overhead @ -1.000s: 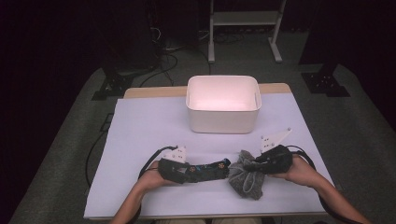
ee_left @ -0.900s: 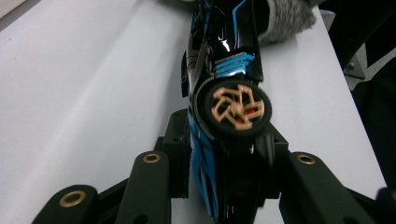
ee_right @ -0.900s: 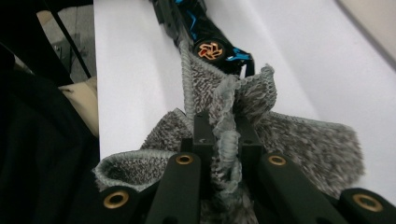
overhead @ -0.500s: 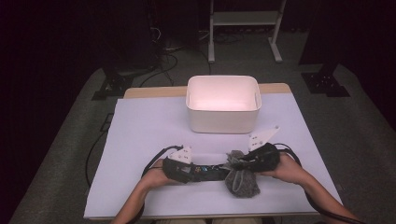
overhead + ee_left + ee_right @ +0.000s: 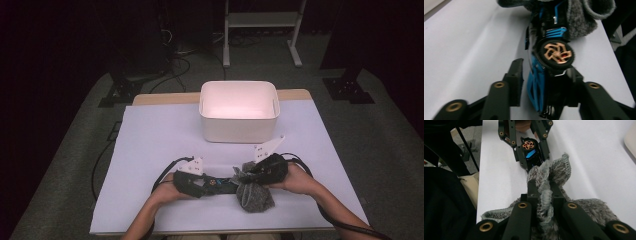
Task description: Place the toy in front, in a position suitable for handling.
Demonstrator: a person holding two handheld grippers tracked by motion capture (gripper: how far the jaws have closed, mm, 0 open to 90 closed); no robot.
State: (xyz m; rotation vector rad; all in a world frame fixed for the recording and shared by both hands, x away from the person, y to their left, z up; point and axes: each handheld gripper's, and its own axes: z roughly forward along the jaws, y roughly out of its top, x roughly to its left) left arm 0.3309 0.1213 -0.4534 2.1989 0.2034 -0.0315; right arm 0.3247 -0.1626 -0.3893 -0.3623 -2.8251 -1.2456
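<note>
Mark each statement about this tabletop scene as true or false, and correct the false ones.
1. The right claw pinches the grey fuzzy sock. True.
2. The blue and black toy car lies between the jaws of the left claw. True; those jaws have just been opening, and one of them stands clear of the car.
3. The white bin holds the toy car. False: it looks empty, and the car lies on the table in front of the person.
4. The sock lies far from the car. False: its open end is at the car's front and partly over it.
5. The table is covered with a dark green sheet. False: the white sheet covers it.
</note>
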